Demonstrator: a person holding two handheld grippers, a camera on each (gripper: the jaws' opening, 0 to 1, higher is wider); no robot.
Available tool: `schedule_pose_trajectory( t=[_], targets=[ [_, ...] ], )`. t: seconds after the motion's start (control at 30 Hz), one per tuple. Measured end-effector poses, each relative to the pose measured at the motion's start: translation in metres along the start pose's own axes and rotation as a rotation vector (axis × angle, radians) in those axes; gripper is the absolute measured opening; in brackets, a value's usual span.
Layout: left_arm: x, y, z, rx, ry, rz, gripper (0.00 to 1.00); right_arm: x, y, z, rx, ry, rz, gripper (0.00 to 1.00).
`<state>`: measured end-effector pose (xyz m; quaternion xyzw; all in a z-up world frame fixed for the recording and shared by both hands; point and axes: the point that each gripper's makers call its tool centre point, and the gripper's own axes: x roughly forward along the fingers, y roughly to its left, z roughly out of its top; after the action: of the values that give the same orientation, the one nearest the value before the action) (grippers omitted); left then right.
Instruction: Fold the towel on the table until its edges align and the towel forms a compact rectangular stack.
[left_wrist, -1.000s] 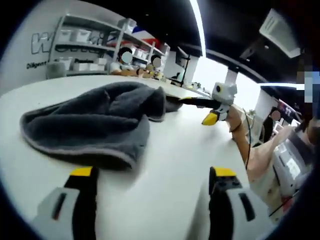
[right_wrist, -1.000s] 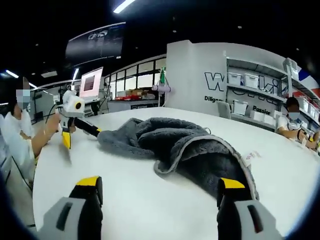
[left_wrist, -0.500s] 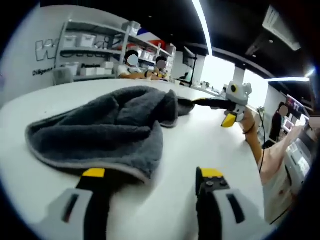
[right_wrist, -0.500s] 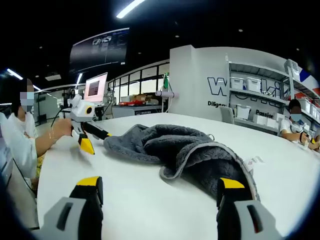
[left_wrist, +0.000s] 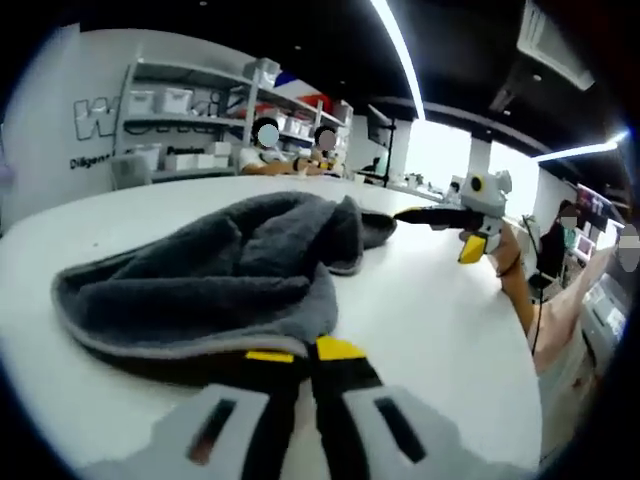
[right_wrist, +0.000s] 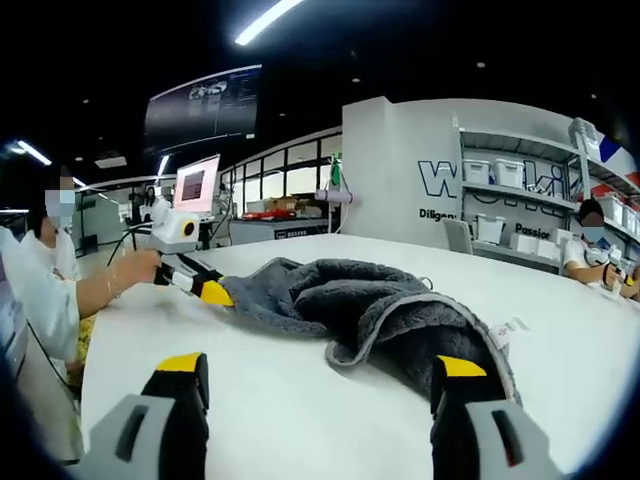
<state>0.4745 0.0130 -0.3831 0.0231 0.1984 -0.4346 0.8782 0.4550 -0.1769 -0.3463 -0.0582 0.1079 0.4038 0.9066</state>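
A grey towel (left_wrist: 220, 265) lies crumpled on the white table (left_wrist: 430, 310). In the left gripper view, my left gripper (left_wrist: 305, 352) is shut on the towel's pale near hem. The right gripper (left_wrist: 462, 225) stands at the towel's far end, held by a hand, jaws apart. In the right gripper view, my right gripper (right_wrist: 320, 365) is open, its right jaw against the folded end of the towel (right_wrist: 380, 310). At the towel's far corner, the left gripper (right_wrist: 213, 292) has its yellow tips on the cloth. A small white tag (right_wrist: 510, 327) pokes out on the right.
The table's round edge (right_wrist: 90, 360) runs close by the person (right_wrist: 40, 290) holding the grippers. Shelves with white bins (left_wrist: 180, 110) line the wall, where two people sit (left_wrist: 290, 150). A lit monitor (right_wrist: 197, 183) stands behind the far table.
My left gripper has moved up to the towel's hem and shut on it. The right gripper stays open at the other end.
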Motion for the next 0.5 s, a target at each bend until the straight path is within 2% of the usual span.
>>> schedule_pose_trajectory(
  t=[0.13, 0.2, 0.27, 0.33, 0.37, 0.5],
  targets=[
    [-0.002, -0.003, 0.004, -0.058, -0.010, -0.023, 0.04, 0.000, 0.001, 0.000, 0.001, -0.003, 0.004, 0.95],
    [-0.003, -0.008, 0.012, -0.143, -0.035, -0.060, 0.04, 0.000, 0.002, 0.000, 0.002, -0.003, 0.006, 0.95],
    [-0.004, -0.011, 0.017, -0.183, -0.043, -0.085, 0.04, 0.000, 0.002, 0.001, 0.003, -0.004, 0.007, 0.95],
    [-0.005, -0.011, 0.021, -0.199, -0.044, -0.091, 0.04, -0.001, 0.002, 0.001, 0.005, -0.005, 0.007, 0.95],
    [-0.006, -0.014, 0.026, -0.218, -0.047, -0.114, 0.04, -0.001, 0.001, 0.001, 0.006, -0.006, 0.007, 0.95],
    [-0.013, -0.024, 0.047, -0.235, -0.098, -0.169, 0.04, 0.000, 0.002, 0.000, 0.004, -0.002, 0.011, 0.95]
  ],
)
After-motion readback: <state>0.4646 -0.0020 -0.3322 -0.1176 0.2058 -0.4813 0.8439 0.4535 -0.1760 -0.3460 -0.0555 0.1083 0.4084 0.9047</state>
